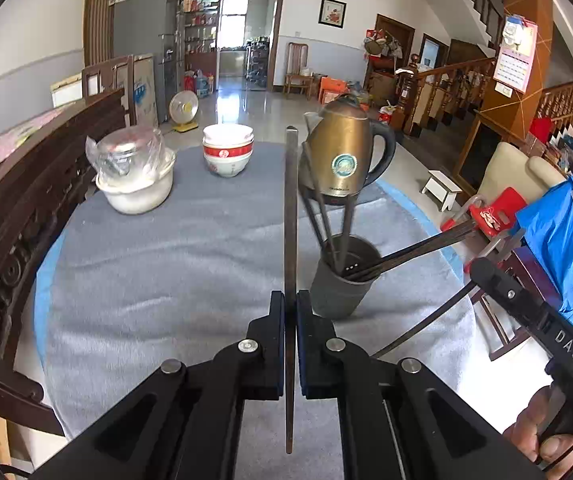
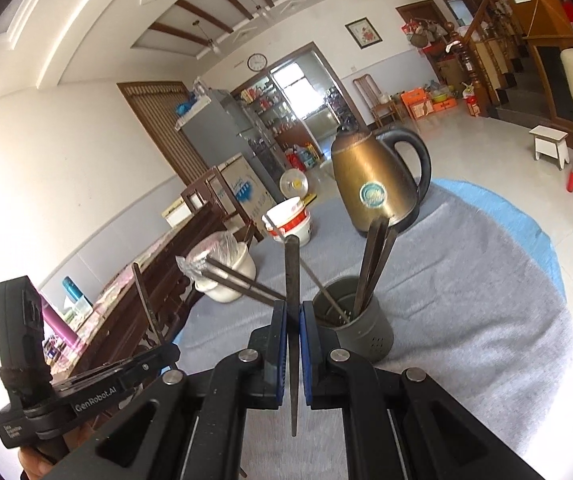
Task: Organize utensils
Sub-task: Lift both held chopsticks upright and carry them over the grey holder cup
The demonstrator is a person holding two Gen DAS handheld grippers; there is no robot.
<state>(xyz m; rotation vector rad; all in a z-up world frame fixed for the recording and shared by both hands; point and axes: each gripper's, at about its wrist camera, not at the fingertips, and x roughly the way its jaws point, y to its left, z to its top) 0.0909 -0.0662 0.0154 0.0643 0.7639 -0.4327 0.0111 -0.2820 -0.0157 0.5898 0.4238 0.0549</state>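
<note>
Two claws (left (image 1: 290, 300), right (image 2: 293, 312)) each pinch one chopstick (image 1: 291, 216) upright.

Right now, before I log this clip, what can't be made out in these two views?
- Bottom of the holder: both views, its wall and the chopsticks inside hide it.
- Left tool's chopstick: left view, the lower middle is covered by the pads.
- Contents of the wrapped bowl: left view, crinkled plastic hides them.
- Kettle label text: both views, too small.
- Right tool's chopstick: right view, partly covered by the pads.
</note>
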